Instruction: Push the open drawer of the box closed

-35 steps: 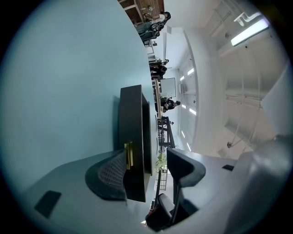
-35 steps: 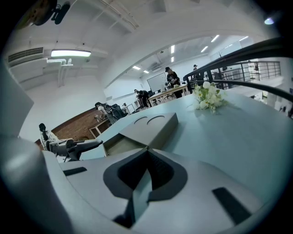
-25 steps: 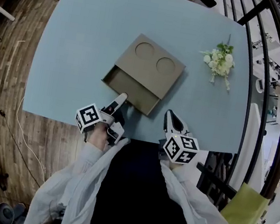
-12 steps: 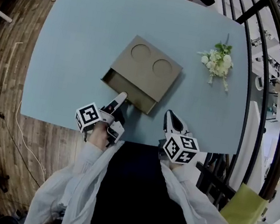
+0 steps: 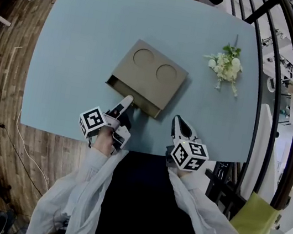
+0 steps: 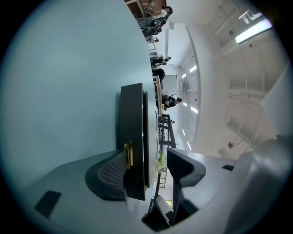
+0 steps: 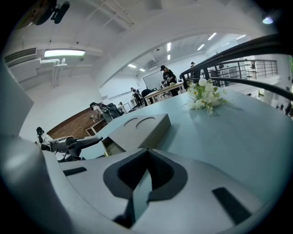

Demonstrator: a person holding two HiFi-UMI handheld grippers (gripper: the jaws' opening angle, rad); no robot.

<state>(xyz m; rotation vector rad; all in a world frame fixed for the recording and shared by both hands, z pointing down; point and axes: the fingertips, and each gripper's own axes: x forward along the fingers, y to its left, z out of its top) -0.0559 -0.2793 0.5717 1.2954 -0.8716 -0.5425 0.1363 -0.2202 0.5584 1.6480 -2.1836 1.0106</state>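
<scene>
The brown box [image 5: 153, 74] with two round recesses in its lid lies mid-table, its drawer [image 5: 130, 92] sticking out a short way toward me. My left gripper [image 5: 126, 101], turned on its side, has its tip against the drawer's front. In the left gripper view the dark drawer front [image 6: 133, 137] with its brass handle [image 6: 129, 154] stands between the jaws of that gripper [image 6: 146, 165], which are apart: one pad touches it, the other stays clear. My right gripper [image 5: 178, 122] rests shut and empty near the table's front edge, right of the box [image 7: 142, 128].
A small bunch of white flowers [image 5: 226, 65] lies at the far right of the blue table [image 5: 83, 29]. A black metal railing [image 5: 278, 86] runs past the table's right side. The table's near edge is just under both grippers.
The drawer has slid further into the box, with less of it showing. My left gripper followed it forward. The right gripper has stayed still.
</scene>
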